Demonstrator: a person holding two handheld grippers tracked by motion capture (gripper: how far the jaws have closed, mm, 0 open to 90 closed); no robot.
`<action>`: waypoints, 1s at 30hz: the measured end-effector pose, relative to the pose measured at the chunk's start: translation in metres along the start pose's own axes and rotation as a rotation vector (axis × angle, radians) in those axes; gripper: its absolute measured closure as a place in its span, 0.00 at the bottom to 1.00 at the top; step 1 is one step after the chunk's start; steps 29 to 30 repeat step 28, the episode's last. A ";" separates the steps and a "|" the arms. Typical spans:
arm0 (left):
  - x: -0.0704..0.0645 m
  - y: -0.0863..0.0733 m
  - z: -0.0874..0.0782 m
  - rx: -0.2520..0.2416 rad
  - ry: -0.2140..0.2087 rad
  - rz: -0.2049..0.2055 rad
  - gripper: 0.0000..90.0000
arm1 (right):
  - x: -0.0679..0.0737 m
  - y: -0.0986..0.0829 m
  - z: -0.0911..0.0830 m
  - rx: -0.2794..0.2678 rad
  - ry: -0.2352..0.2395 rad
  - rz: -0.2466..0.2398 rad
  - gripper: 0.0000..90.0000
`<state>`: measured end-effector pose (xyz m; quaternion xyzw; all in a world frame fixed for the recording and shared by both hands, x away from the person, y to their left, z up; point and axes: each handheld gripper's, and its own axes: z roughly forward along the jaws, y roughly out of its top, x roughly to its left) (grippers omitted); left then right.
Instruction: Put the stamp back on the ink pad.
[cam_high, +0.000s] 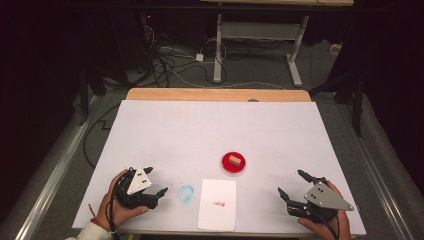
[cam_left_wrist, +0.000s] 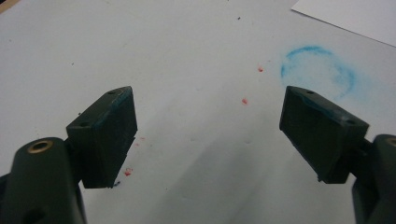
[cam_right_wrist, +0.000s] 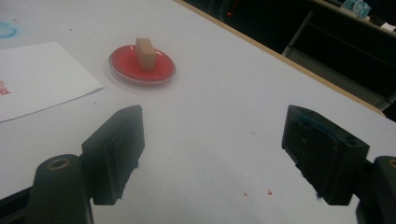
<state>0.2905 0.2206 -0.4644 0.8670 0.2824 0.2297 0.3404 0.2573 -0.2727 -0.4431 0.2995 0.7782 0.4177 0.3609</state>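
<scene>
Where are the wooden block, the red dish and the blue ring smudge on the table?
wooden block (cam_right_wrist: 145, 53), right gripper view, on its side face.
red dish (cam_right_wrist: 161, 71), right gripper view, on bare red beside the block.
blue ring smudge (cam_left_wrist: 344, 77), left gripper view, on the ring's right arc.

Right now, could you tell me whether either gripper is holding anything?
Nothing is held: the left gripper and right gripper are both open and empty.

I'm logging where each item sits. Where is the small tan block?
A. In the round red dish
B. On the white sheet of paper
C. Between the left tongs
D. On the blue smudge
A: the tan block stands in the red dish, which lies beside the white paper; both tongs are open and hold nothing.
</scene>
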 end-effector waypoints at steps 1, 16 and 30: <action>0.000 -0.001 0.000 0.004 -0.004 -0.012 0.20 | 0.000 0.001 0.000 -0.002 -0.002 0.001 0.24; 0.003 -0.002 0.001 0.003 -0.011 -0.020 0.20 | -0.002 0.003 0.001 -0.012 -0.038 -0.004 0.25; 0.004 -0.001 0.005 0.011 -0.016 -0.025 0.20 | -0.004 0.001 0.003 0.009 -0.036 -0.001 0.24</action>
